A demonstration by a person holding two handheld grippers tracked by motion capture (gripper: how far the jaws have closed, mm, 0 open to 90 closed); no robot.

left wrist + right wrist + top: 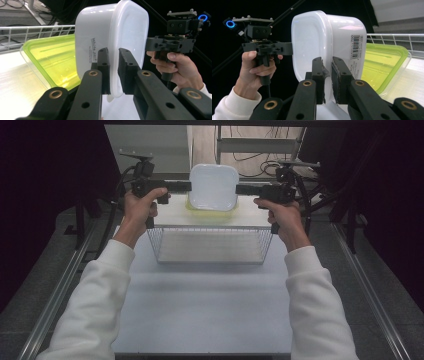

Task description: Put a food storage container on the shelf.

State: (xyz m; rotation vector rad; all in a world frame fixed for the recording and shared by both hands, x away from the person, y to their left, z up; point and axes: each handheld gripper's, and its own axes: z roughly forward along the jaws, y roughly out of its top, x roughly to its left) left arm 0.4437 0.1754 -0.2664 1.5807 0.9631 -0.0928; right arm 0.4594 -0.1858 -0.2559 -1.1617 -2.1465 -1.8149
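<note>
Gripping the white container from both sides: left hand-held gripper and right hand-held gripper each pinch its rim, jaws nearly closed on the thin lip. It hangs tilted on edge above the far worktop, beyond the wire basket. Judged light, stiff, smooth plastic, likely slippery; the rim is the sound place to hold. Behind it, a clear box with a green lid rests on the worktop.
</note>
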